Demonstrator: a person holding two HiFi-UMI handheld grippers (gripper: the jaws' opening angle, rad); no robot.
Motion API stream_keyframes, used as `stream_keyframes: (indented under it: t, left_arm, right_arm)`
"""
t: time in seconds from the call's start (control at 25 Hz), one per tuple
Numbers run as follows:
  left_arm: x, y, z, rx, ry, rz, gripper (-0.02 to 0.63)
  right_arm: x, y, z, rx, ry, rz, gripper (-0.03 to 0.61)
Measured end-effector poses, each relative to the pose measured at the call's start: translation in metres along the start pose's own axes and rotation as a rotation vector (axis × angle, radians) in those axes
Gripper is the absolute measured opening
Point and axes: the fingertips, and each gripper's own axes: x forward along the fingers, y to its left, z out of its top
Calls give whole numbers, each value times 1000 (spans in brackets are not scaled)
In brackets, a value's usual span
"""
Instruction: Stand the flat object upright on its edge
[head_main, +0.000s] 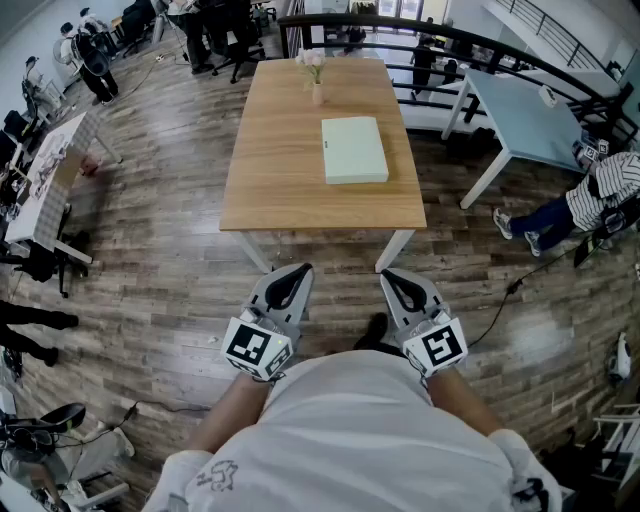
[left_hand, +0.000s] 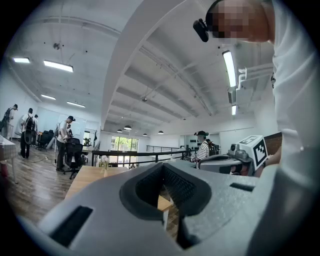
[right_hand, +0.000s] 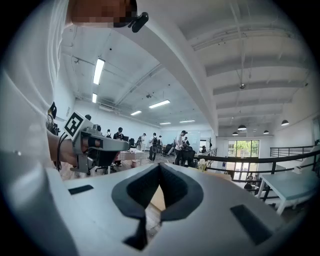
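A pale green book (head_main: 354, 150), a smooth thin rectangle, lies flat on a light wooden table (head_main: 270, 190), right of its centre. A small vase (head_main: 316, 92) of white flowers stands near the table's far edge. On the near side, short of the table, a person in a white shirt holds two grey plastic grippers level. The left gripper (head_main: 297, 268) and right gripper (head_main: 392, 272) are both clenched on nothing, their ribbed dark pads together, well apart from the book. The floor (head_main: 150, 260) is dark wood plank. A pale blue table (head_main: 530, 120) stands to the right, and a white beamed ceiling (right_hand: 250, 60) spans the open room.
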Motion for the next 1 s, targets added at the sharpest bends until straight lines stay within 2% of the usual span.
stream_keyframes:
  t: [0.44, 0.56, 0.76, 0.84, 1.0]
  left_arm:
    - [28, 3, -4, -18, -13, 36, 8]
    - [37, 6, -7, -15, -8, 53, 11]
    - [60, 14, -18, -32, 18, 56, 123]
    - [73, 16, -20, -26, 32, 48, 198]
    - [102, 21, -22, -9, 37, 61, 247]
  right_arm:
    - [0, -38, -11, 17, -5, -42, 6]
    - [4, -50, -16, 28, 6, -35, 31]
    - [17, -76, -29, 56, 35, -23, 160]
    - [22, -89, -35, 65, 50, -15, 217]
    - [34, -118, -45, 74, 73, 11, 304]
